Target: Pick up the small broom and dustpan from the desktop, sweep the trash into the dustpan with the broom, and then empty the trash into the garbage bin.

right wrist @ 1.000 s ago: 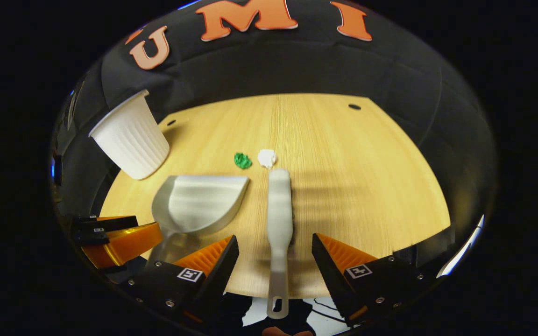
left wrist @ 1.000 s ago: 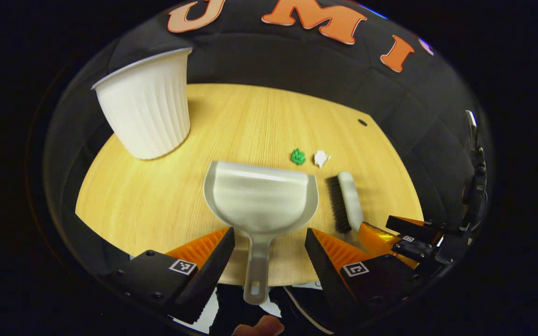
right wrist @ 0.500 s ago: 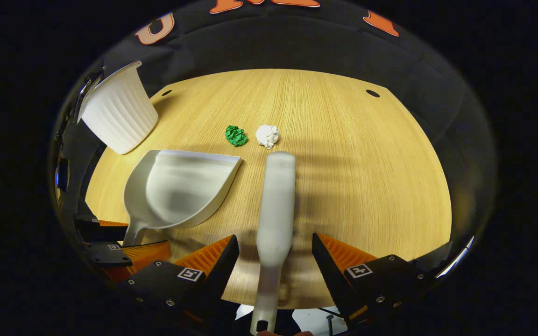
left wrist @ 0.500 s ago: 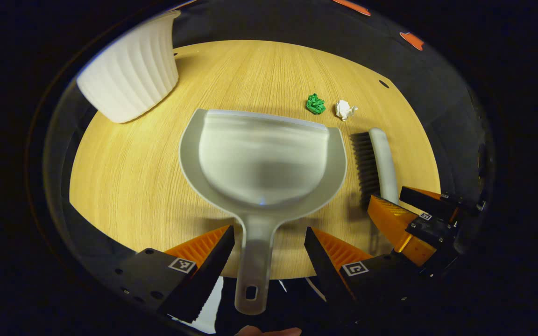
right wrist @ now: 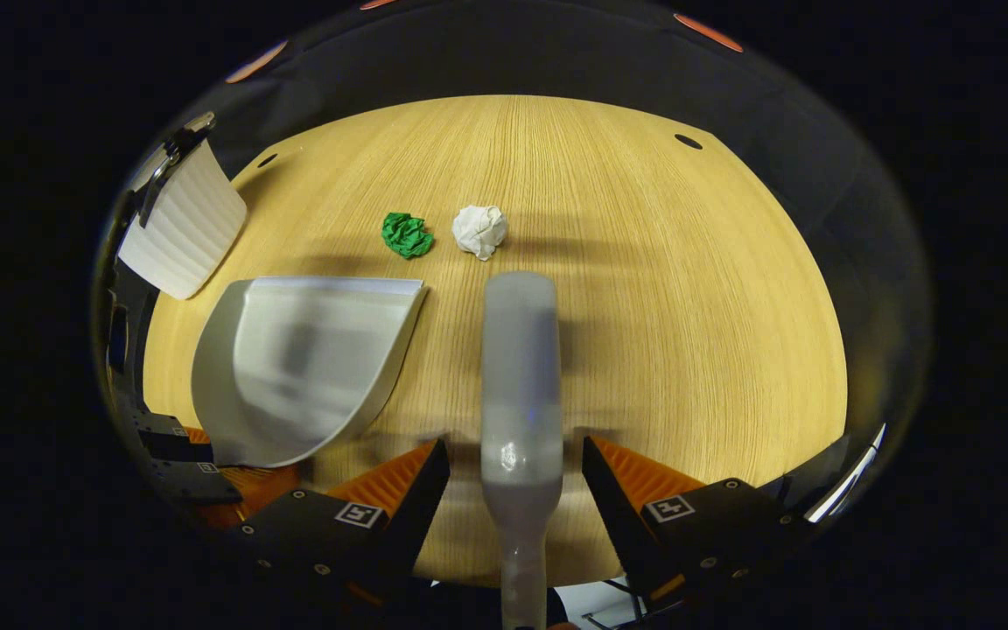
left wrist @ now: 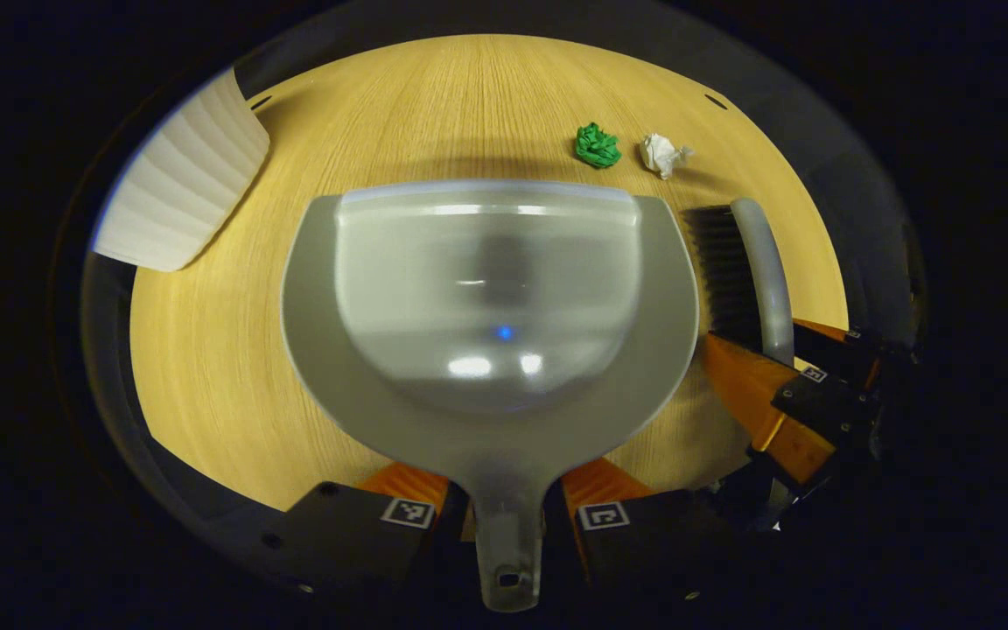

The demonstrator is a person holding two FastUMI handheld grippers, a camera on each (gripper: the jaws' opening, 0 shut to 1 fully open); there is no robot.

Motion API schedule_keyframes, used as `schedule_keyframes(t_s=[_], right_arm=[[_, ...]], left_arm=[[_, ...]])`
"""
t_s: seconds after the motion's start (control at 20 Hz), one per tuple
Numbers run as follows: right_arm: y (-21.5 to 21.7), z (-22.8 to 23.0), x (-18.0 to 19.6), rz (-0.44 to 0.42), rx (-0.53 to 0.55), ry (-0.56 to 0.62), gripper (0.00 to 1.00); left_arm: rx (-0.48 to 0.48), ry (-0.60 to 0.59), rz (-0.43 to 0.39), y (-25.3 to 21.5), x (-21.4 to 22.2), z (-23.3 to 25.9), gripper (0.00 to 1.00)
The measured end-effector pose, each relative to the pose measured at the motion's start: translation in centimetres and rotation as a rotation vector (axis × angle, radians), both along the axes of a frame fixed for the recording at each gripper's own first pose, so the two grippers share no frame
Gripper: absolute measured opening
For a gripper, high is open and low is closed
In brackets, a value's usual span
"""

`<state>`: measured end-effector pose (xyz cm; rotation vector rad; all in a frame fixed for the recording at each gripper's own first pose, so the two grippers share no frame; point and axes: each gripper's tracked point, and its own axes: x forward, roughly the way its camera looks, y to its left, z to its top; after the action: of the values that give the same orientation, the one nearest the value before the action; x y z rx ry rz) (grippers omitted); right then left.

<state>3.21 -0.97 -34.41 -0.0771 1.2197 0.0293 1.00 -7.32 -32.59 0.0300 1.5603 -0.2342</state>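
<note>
A grey dustpan (left wrist: 486, 289) lies flat on the wooden table (left wrist: 206, 367), mouth pointing away. My left gripper (left wrist: 508, 506) is shut on the dustpan's handle. The small grey broom (right wrist: 520, 359) lies to the dustpan's right with its dark bristles (left wrist: 723, 271) facing the pan (right wrist: 303, 359). My right gripper (right wrist: 517, 472) stands open, one finger on each side of the broom's handle, not pressing it. The right gripper (left wrist: 775, 402) also appears beside the broom. A green paper ball (right wrist: 406, 234) and a white one (right wrist: 479, 230) sit just past the broom's tip.
A white ribbed garbage bin (left wrist: 176, 192) stands at the table's far left, also seen as the bin (right wrist: 180, 229). Bare tabletop (right wrist: 688, 306) stretches to the right of the broom. The table's near edge runs under both grippers.
Both grippers have moved forward and down over the handles. The left fingers have come together on the dustpan's handle. The right fingers have stayed apart around the broom's handle.
</note>
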Motion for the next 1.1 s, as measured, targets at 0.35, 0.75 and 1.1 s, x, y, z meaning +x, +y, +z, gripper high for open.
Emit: schedule_keyframes(t_s=[0.35, 0.75, 1.1], right_arm=[[-0.2, -0.5, 0.3, 0.01, 0.016, 0.073, 0.43], [-4.1, 1.2, 6.3, 0.03, 0.006, 0.059, 0.38], [-3.8, 1.2, 16.4, 0.261, -0.064, -0.005, 0.38]], left_arm=[[-0.007, 0.037, -0.014, 0.0, 0.7, 0.5, 0.31], [-0.05, 0.069, -0.148, 1.5, 2.4, 1.4, 0.31], [-0.057, 0.061, -0.29, 1.4, 4.6, 3.1, 0.31]])
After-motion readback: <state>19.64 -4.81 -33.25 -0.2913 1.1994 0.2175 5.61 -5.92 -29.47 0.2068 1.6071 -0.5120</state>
